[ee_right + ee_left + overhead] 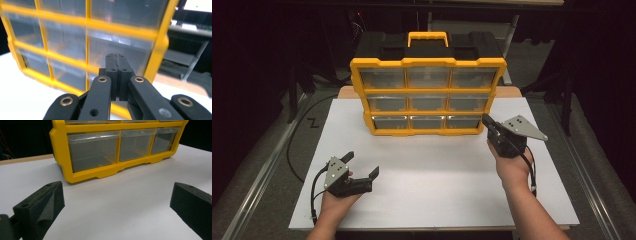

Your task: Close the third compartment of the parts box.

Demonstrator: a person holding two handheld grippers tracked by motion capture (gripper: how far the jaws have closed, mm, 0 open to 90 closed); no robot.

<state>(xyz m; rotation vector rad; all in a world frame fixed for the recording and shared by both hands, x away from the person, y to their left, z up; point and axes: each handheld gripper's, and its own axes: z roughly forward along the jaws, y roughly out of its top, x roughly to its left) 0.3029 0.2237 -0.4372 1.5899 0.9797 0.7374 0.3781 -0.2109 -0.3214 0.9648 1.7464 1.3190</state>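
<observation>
A yellow organizer (pixel 428 96) with clear drawers is stood upright on the white counter (pixel 437 175), toward its far edge. The drawers are set in three rows of three inside a yellow frame, and a yellow handle (pixel 427 38) is seen on top, with the black back half of the case behind.

The right hand-held gripper (pixel 486 121) is held just beside the organizer's lower right corner, near the bottom row of drawers; whether it touches the frame cannot be told. Its jaws are pressed together with nothing between them, as is plainly seen in the right gripper view (pixel 116 58), where the closed tips are pointed at the blurred drawer fronts by the frame's right edge.

The left hand-held gripper (pixel 361 165) is held low over the counter, well in front of the organizer and toward its left side. Its jaws are spread wide, with nothing between them. In the left gripper view (pixel 117 205), bare counter is seen between the two pads, and the organizer's bottom-left drawer (pixel 92 151) is seen beyond.
</observation>
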